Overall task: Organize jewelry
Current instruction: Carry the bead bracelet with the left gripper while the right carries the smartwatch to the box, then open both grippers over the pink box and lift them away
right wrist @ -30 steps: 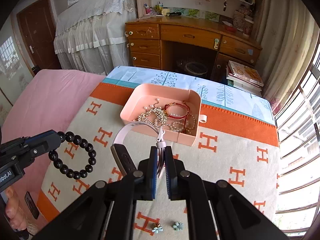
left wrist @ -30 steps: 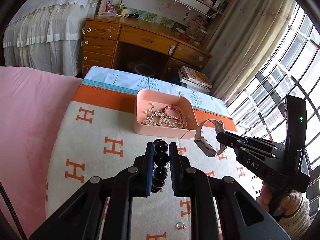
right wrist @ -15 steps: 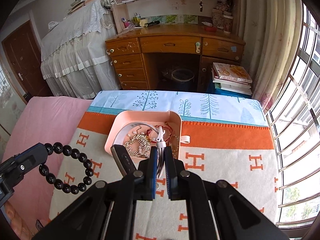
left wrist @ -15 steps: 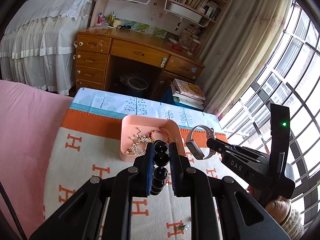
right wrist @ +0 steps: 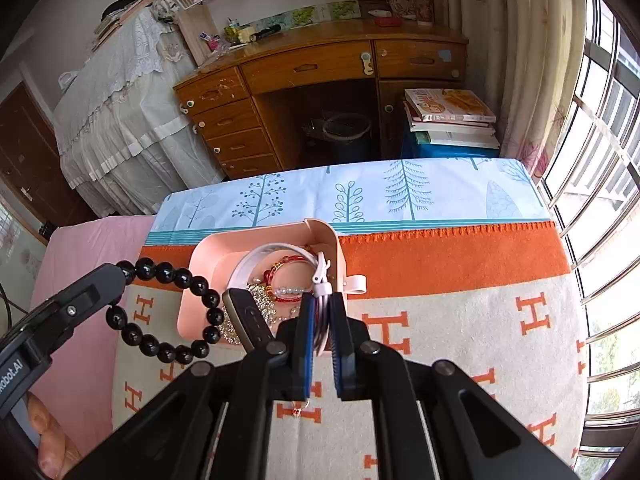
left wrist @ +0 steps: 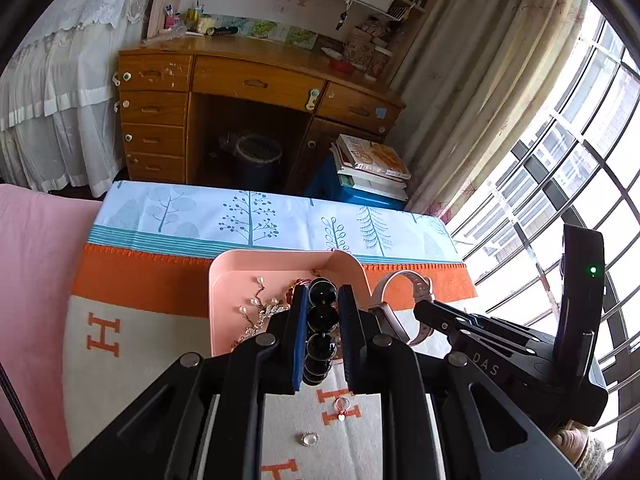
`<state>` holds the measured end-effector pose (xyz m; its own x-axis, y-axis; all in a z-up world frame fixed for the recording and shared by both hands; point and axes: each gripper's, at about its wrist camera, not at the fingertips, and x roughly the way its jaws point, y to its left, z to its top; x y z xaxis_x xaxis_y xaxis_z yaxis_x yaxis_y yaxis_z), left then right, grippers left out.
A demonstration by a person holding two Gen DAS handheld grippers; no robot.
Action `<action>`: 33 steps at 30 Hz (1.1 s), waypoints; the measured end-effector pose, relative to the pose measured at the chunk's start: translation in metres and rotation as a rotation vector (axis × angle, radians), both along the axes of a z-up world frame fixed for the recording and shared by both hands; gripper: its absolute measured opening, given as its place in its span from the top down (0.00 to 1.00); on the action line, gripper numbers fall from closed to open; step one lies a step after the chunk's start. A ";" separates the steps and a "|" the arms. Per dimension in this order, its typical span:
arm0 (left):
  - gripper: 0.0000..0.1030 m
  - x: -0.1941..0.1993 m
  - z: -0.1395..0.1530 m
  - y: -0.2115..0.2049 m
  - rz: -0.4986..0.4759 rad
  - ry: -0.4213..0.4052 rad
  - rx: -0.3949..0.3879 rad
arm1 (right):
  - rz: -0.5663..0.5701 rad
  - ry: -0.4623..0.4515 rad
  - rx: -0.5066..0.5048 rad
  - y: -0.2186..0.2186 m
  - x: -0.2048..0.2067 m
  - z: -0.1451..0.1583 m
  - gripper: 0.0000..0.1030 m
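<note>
both tools have closed in on the shallow pink plastic tray [left wrist: 224, 280] since a second ago, when they hung well short of it over the orange-and-cream blanket [right wrist: 460, 320]; drop-off looks imminent. the left hand-held gripper [left wrist: 323, 304] is clamped on a bracelet of glossy black beads [right wrist: 168, 312], now over the tray's near edge. the right hand-held gripper [right wrist: 320, 304] pinches the white strap of a slim wristwatch [right wrist: 248, 316] above the tray's tangle of pearl and red bracelets [right wrist: 286, 280]. small rings [left wrist: 342, 404] remain loose on the blanket. readable: "das" on the right tool, "robot.ai" on the left, large "h" letters woven into the blanket
</note>
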<state>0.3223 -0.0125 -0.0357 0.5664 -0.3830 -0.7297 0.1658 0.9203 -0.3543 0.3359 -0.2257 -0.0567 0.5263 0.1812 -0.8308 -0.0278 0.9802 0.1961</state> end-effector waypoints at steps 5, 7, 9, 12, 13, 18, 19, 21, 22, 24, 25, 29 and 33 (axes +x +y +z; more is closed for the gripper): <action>0.88 0.020 -0.033 -0.001 0.012 0.011 0.010 | -0.023 0.036 0.031 -0.002 0.016 -0.026 0.93; 0.88 0.025 -0.047 -0.001 0.014 0.020 0.026 | -0.025 0.045 0.046 -0.001 0.020 -0.035 0.93; 0.87 0.029 -0.057 0.000 0.027 0.025 0.040 | -0.026 0.045 0.057 0.002 0.023 -0.041 0.93; 0.67 0.030 -0.063 0.008 0.068 0.027 0.064 | -0.016 0.031 0.056 0.007 0.025 -0.045 0.93; 0.54 0.028 -0.062 0.011 0.083 0.017 0.071 | -0.009 0.029 0.050 0.010 0.027 -0.045 0.93; 0.40 0.005 -0.045 0.022 0.158 -0.056 0.165 | 0.008 0.032 0.042 0.021 0.032 -0.053 0.93; 0.36 0.000 -0.042 0.024 0.174 -0.064 0.191 | 0.008 0.036 0.041 0.023 0.033 -0.056 0.93; 0.30 -0.013 -0.038 0.028 0.201 -0.079 0.224 | 0.007 0.038 0.029 0.028 0.035 -0.060 0.91; 0.28 -0.020 -0.037 0.029 0.212 -0.082 0.237 | 0.012 0.037 0.021 0.031 0.036 -0.063 0.89; 0.24 -0.033 -0.035 0.031 0.225 -0.082 0.255 | 0.020 0.044 0.002 0.034 0.036 -0.068 0.88; 0.21 -0.041 -0.034 0.031 0.230 -0.084 0.262 | 0.017 0.044 -0.012 0.035 0.035 -0.069 0.87; 0.13 -0.073 -0.030 0.037 0.253 -0.108 0.281 | 0.019 0.002 -0.004 0.034 0.021 -0.058 0.85; 0.07 -0.098 -0.029 0.051 0.280 -0.093 0.236 | 0.037 -0.045 0.012 0.033 -0.003 -0.041 0.78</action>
